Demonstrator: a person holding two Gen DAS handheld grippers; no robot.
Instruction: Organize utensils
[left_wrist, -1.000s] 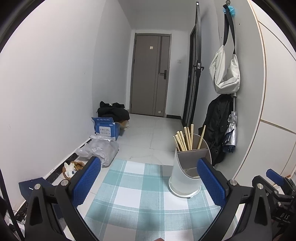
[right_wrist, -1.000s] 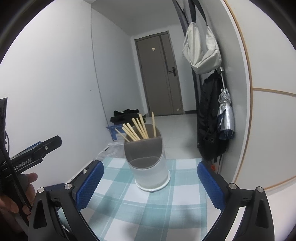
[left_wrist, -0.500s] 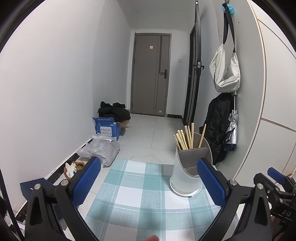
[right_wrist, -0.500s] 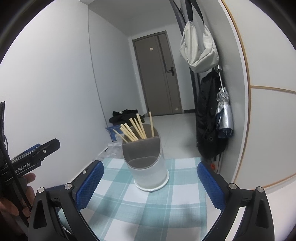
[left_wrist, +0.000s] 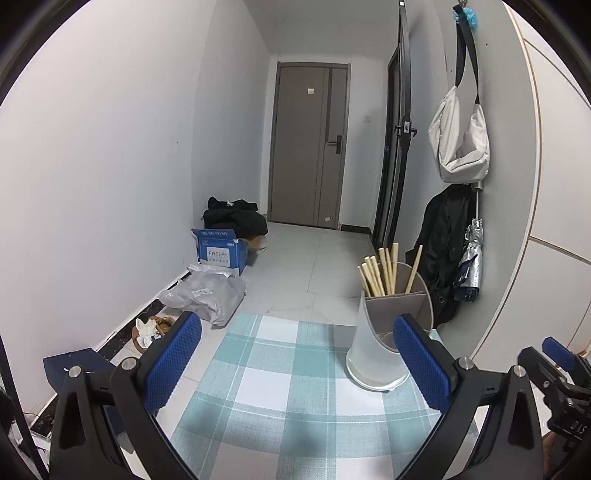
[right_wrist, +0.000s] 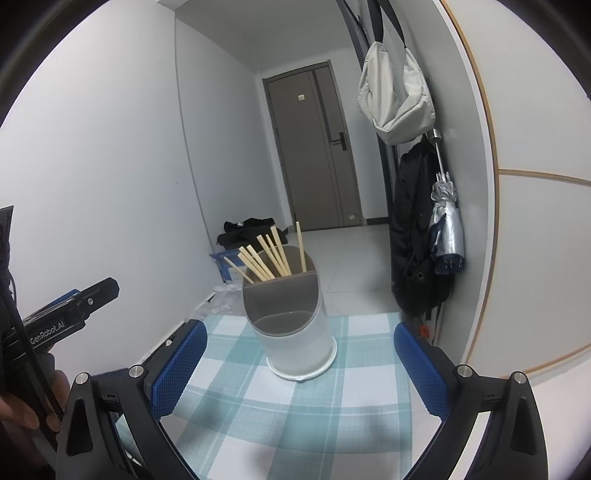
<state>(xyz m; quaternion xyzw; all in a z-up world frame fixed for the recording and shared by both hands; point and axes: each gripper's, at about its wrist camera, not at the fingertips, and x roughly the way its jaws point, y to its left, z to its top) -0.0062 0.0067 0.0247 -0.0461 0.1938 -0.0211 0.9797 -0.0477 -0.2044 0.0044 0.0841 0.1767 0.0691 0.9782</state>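
Both the left gripper (left_wrist: 295, 363) and the right gripper (right_wrist: 299, 363) are held spread and empty above the checked tablecloth (right_wrist: 295, 413). The tall utensil holder (right_wrist: 291, 325), loaded with wooden chopsticks (right_wrist: 266, 258) in its rear compartment, could be tipped if it were bumped near the rim. No loose utensils can be seen.

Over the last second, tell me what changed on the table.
Almost nothing. Both views drifted slightly, so the utensil holder sits marginally lower and to the right in the left view. The chopsticks stay in its rear compartment, and left gripper and right gripper remain open and empty.

Grey door (left_wrist: 308, 144) at back, blue box (left_wrist: 220, 252) w/ black clothes (left_wrist: 234, 218) behind
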